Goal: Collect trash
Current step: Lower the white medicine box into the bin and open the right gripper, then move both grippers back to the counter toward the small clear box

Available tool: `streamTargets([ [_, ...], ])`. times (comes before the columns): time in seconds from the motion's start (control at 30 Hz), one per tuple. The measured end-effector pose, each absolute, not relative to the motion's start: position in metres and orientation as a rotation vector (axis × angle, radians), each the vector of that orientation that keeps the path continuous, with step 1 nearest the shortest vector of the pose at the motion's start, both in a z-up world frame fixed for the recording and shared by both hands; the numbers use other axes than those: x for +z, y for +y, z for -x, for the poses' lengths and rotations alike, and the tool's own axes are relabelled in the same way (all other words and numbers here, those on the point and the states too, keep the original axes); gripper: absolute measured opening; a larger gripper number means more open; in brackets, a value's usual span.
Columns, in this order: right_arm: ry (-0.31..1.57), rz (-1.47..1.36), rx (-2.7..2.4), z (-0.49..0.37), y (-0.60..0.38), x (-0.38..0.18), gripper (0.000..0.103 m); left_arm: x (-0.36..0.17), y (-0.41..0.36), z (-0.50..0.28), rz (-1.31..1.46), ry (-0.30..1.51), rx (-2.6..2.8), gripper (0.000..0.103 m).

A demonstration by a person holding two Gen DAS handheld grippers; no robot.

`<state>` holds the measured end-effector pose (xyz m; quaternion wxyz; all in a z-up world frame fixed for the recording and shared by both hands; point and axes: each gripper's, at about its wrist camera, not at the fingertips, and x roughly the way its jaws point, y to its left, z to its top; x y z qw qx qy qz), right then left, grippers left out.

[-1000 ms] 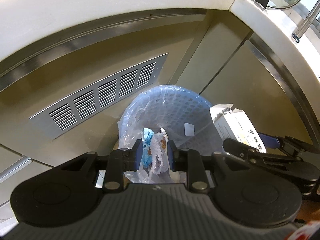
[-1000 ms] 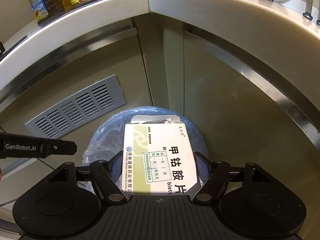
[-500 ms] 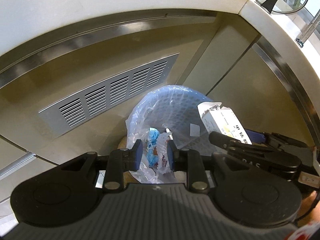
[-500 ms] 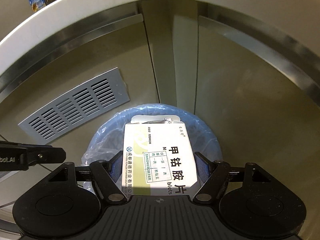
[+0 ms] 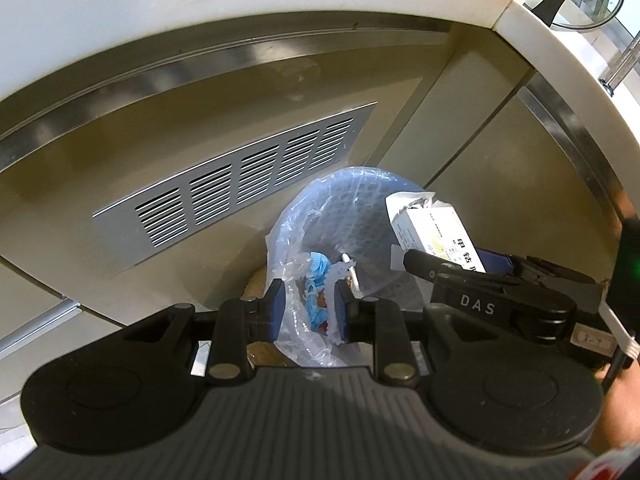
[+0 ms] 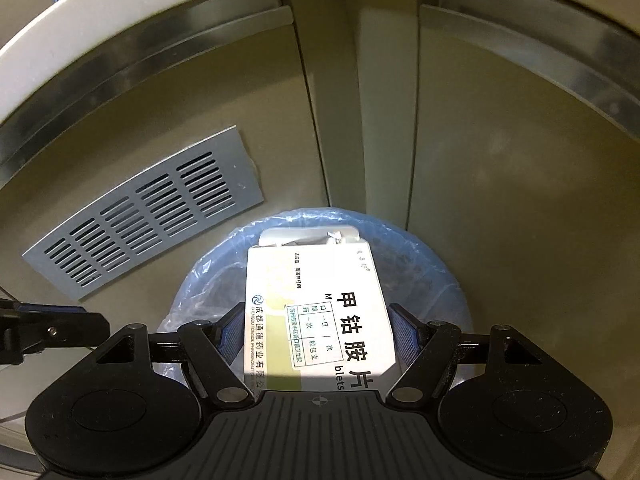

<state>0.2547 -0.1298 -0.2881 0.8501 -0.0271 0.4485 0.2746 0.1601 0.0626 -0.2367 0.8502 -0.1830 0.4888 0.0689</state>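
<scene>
Both my views are dim under the tabletop (image 5: 240,20) overhang, with light falling from above. The steel trim (image 6: 540,40) shows soft glare. Fisheye distortion bends straight edges into arcs near the frame borders. A bright patch lights the medicine box (image 6: 320,320); focus is sharp.

White medicine box (image 6: 320,312) with torn flap above bag-lined blue bin (image 6: 448,280), crumpled wrappers (image 5: 316,300) inside

Your right gripper (image 5: 496,276) carried the letters "DAS" on its finger arm in the left wrist view. The medicine box (image 6: 318,312) you held showed large characters "甲钴胺片", the fragment "blets", and a maker's line beginning "成都通德药业有限公"; its smaller print was too fine to read.
</scene>
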Motion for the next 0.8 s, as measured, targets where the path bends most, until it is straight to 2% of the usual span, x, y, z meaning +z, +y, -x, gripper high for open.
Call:
streamTargets([
  [0.33,0.943,0.065,0.541,-0.238,-0.140,-0.269,0.073,-0.228,0.063,-0.149,0.378,1.024,0.133,0.022],
  [0.8,0.897,0.002,0.471,-0.191,-0.176,-0.191,0.073,-0.170,0.046,-0.142,0.355,0.948,0.056,0.022],
])
